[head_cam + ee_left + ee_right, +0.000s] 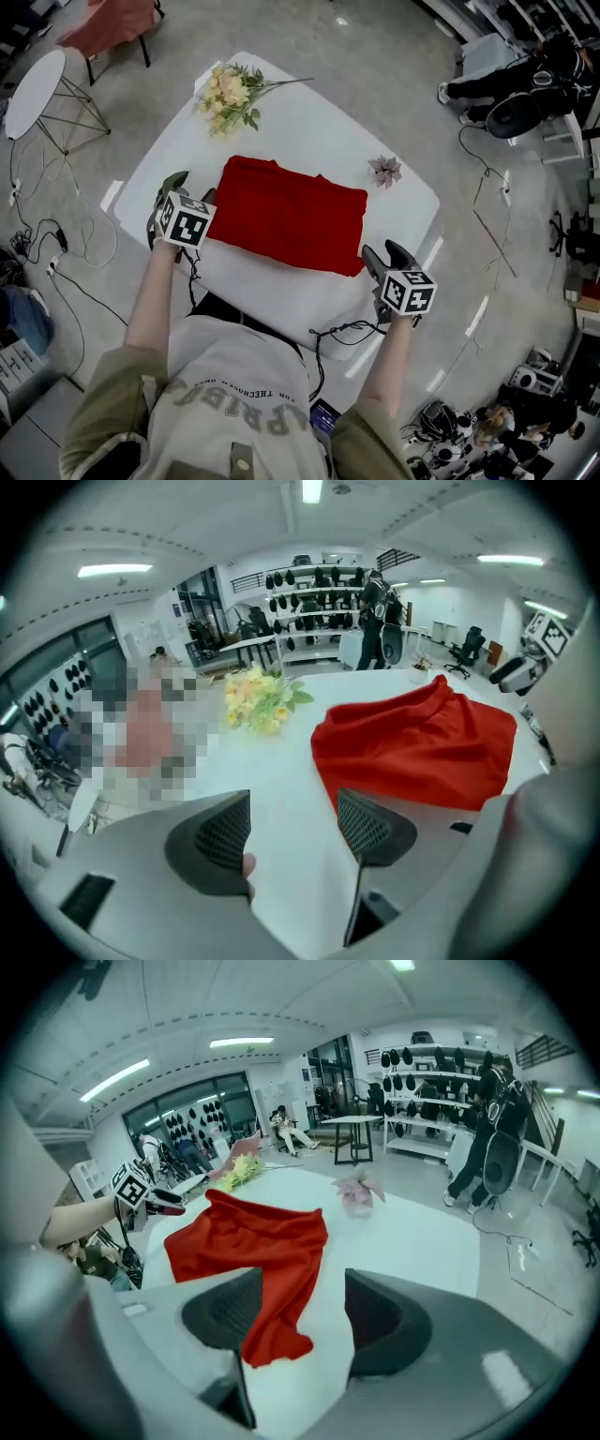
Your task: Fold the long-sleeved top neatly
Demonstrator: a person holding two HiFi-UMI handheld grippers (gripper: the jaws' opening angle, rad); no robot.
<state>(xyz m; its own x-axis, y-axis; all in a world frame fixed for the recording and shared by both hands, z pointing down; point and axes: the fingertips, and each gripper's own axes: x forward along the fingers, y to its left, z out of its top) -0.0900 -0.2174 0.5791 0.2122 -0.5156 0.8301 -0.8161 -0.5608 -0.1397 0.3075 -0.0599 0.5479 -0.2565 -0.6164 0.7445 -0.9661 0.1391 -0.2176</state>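
The red long-sleeved top lies folded into a rough rectangle in the middle of the white table. My left gripper stands open just off the top's left edge, with only bare table between its jaws; the top lies to the right of them. My right gripper hovers open at the top's near right corner. In the right gripper view a loose red corner of the top hangs down in front of the left jaw, and no pad presses on it.
A bunch of yellow flowers lies at the table's far left corner, and a small pink flower lies past the top on the right. A round side table and cables stand on the floor to the left. A cable hangs over the table's near edge.
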